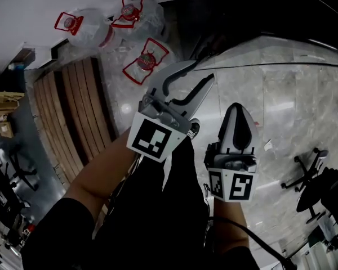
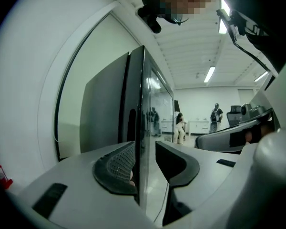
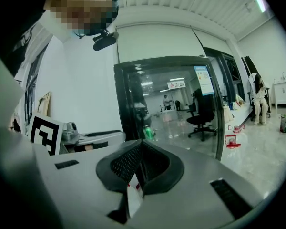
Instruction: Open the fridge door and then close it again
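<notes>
A tall dark fridge (image 2: 105,109) stands ahead in the left gripper view, seen from its side. The edge of its glass door (image 2: 142,104) lines up between the spread jaws, and no pad touches it. My left gripper (image 2: 145,149) is open and empty; in the head view it (image 1: 201,71) hangs above the marble floor. In the right gripper view the fridge (image 3: 128,99) faces me with its reflective glass door (image 3: 176,104), and a green can (image 3: 148,132) shows inside. My right gripper (image 3: 140,147) is shut on nothing and stays short of the door. It (image 1: 238,108) sits to the right of the left one.
Three large water bottles (image 1: 141,16) with red handles lie on the floor ahead, beside a slatted wooden bench (image 1: 73,111). An office chair (image 1: 310,170) stands at the right. People (image 2: 215,116) stand far across the room, and a seated person (image 3: 260,99) is off to the right.
</notes>
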